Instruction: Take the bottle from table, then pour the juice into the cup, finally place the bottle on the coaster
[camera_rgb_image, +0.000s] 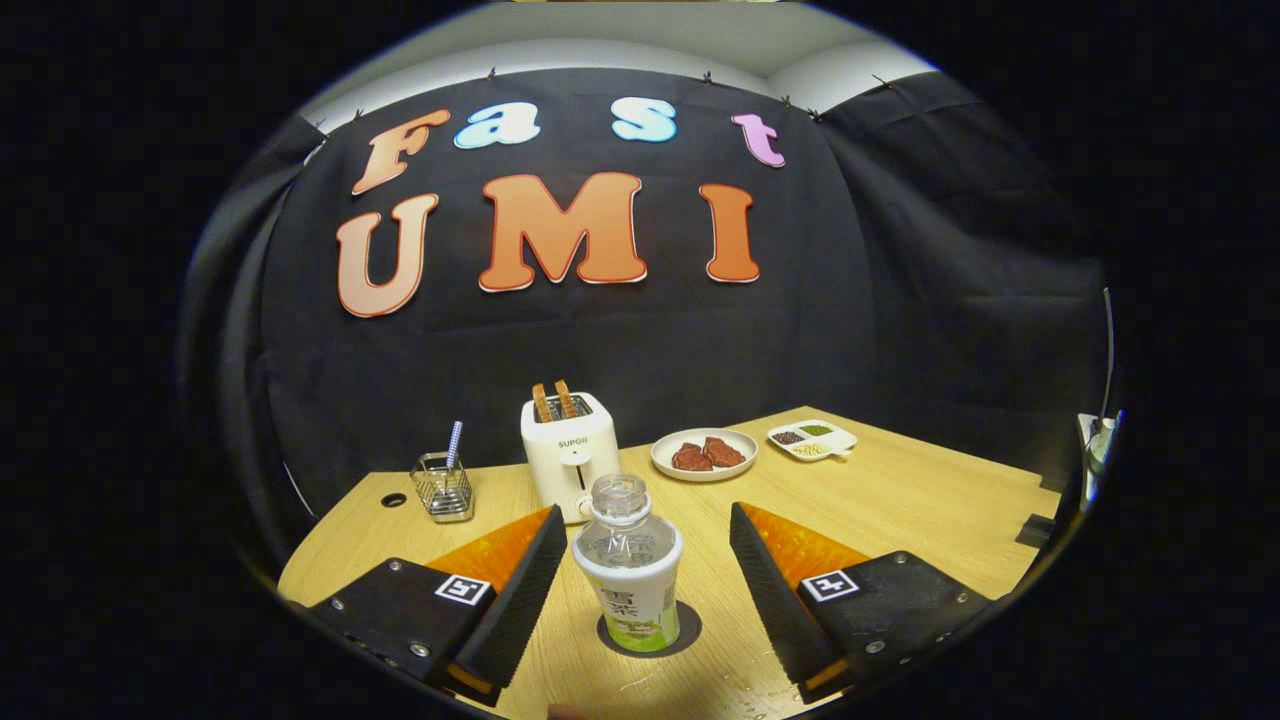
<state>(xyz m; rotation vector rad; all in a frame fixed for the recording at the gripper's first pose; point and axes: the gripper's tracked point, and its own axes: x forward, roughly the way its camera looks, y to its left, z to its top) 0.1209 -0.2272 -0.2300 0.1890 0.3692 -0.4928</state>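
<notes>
The bottle (628, 575), upright on the coaster (690, 628), stands between the wide-apart, untouching fingers of the gripper (648, 560); beyond, a toaster (570, 455) marked SUPOR.

Black cloth wall (640, 340); wooden table (900, 500).

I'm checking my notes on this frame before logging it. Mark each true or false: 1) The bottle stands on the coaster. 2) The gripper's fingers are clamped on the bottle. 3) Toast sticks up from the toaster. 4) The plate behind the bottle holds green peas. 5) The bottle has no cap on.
1) True: the bottle stands upright on the dark coaster.
2) False: the hand-held gripper is open, fingers apart on either side of the bottle, not touching it.
3) True: two slices rise from the toaster.
4) False: the plate holds two reddish-brown pieces.
5) True: its neck is open.
</notes>
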